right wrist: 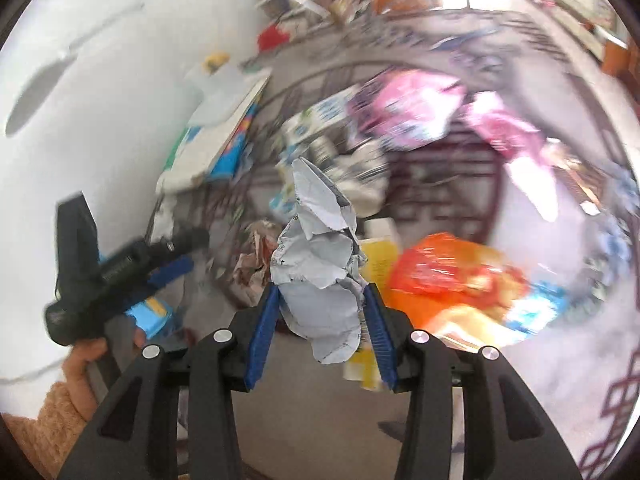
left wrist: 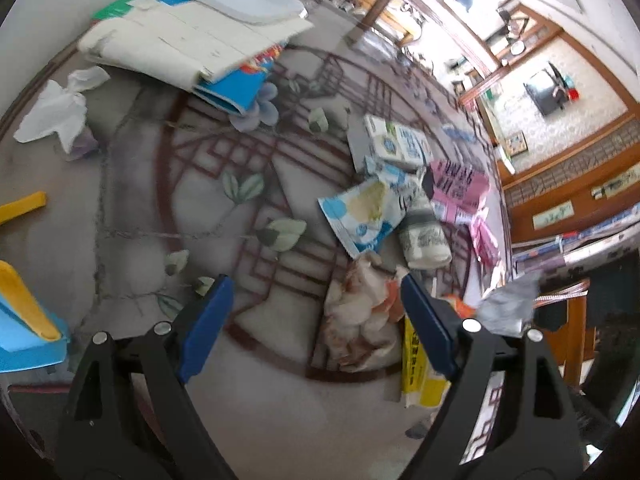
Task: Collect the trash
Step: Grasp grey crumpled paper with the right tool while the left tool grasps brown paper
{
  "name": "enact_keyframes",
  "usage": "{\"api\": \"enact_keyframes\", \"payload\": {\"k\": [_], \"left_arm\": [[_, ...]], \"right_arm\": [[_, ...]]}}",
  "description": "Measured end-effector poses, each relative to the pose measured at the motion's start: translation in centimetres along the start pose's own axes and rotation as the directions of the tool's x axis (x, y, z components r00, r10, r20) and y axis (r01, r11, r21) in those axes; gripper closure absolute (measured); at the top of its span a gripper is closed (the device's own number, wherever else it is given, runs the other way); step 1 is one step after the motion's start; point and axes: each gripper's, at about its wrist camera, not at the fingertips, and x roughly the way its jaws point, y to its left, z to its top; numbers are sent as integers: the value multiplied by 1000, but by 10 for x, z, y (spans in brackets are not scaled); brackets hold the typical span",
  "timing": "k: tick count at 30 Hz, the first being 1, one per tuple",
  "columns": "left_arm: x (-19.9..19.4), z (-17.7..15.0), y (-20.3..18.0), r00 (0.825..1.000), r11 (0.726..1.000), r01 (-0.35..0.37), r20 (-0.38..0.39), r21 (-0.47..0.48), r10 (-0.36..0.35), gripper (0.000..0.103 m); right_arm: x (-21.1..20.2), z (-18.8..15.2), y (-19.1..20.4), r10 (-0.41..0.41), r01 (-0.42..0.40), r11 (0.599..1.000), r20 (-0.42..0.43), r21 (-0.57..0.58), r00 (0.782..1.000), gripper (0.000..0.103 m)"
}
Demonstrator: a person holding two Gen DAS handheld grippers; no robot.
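Left wrist view, left to right. At the far left edge we see a yellow and blue dustpan (left wrist: pixel 24 320), cut off by the frame, so its full shape is lost to us. Upper left: a crumpled white tissue (left wrist: pixel 56 114) on the patterned tabletop (left wrist: pixel 192 208); above it a stack of flat cartons and books (left wrist: pixel 192 44), its back edge hidden under white card. Bottom centre: the left gripper (left wrist: pixel 316 320), its blue pads wide apart and holding nothing. Between and beyond them lies a brown-stained wrapper (left wrist: pixel 356 316), then a blue-and-white snack packet (left wrist: pixel 360 216), a milk carton (left wrist: pixel 396 144) and a pink packet (left wrist: pixel 456 188). A yellow box (left wrist: pixel 420 368) is half hidden behind the right finger.

Right wrist view, heavily blurred. Lower left: a hand (right wrist: pixel 86 364), partly cut off, holding the other tool. Centre: the right gripper (right wrist: pixel 320 332) clamped on a crumpled grey paper (right wrist: pixel 320 264), which stands up between the pads. Right of it: an orange bag (right wrist: pixel 444 272); we cannot read its contents.
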Motion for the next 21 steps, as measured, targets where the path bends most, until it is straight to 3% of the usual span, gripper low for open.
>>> {"api": "enact_keyframes", "payload": {"k": [7,12,14,16,18,21], "left_arm": [[28,-14,-26,998,992,4,-63,123,4,20],[53,-19,-32,992,989,-23,-115,144,40,22],[60,-24,-36,990,984,-48,-125,170,70,39],[60,-28,-39,990,984,-26,-129,177,49,53],[55,-30,-45,992,978,-40,-106,206,63,60],[46,-31,-50,995,979,-22,-90,204,41,63]], "right_arm": [[-22,-12,-26,-26,19,993,61,115,998,61],[-30,-17,-28,-31,20,991,81,131,996,61],[-34,-21,-29,-30,19,991,86,133,996,61],[-36,-24,-29,-30,17,990,95,136,995,61],[-40,-27,-29,-35,20,990,105,139,994,61],[-46,-26,-31,-43,24,989,126,147,991,61]]}}
